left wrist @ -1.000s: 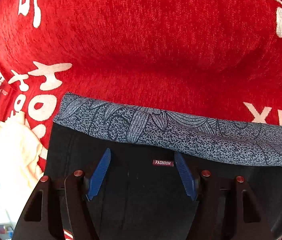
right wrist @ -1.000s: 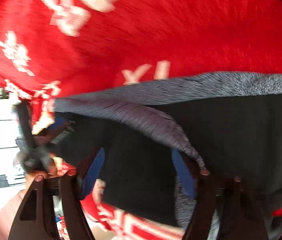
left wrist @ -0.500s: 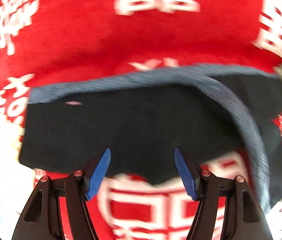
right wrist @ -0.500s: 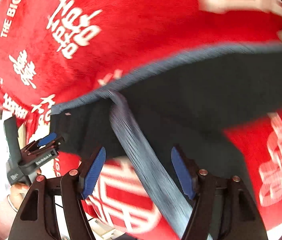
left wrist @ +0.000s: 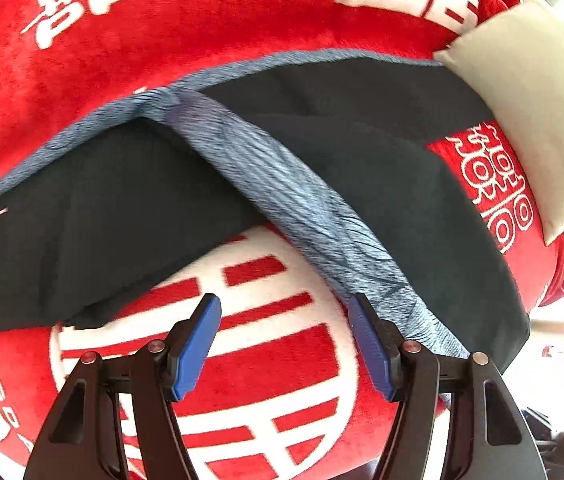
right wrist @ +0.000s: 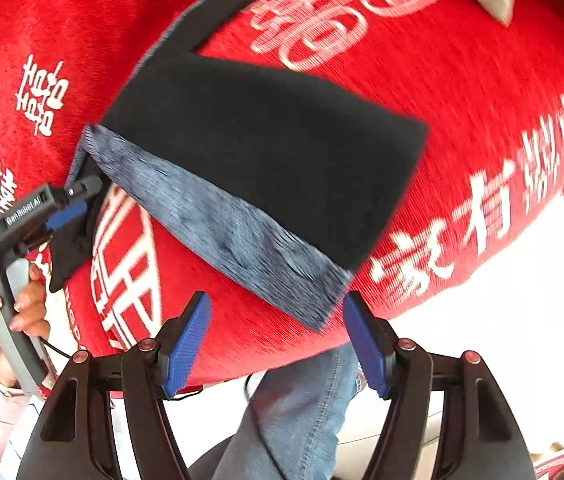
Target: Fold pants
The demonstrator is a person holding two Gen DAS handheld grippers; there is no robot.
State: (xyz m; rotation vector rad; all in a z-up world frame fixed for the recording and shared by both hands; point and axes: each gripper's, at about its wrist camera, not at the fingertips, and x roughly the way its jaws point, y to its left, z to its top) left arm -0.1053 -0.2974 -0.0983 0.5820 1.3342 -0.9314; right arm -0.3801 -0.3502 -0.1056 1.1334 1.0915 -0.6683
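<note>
Pants folded once, both grippers free.

We see the pants [right wrist: 266, 152] lying folded mid-blanket [right wrist: 462, 92]; our left gripper [left wrist: 282, 344] and right gripper [right wrist: 278, 340] hang spread and empty. Its grey band [right wrist: 222, 232] nears the front edge and could slide off.

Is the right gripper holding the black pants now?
No, the right gripper is open, and the pants lie beyond its fingers.

black pants [left wrist: 130, 208], blue-grey leaf-print waistband [left wrist: 306, 216]; red blanket [left wrist: 202, 24], white characters; beige pillow [left wrist: 530, 92].
</note>
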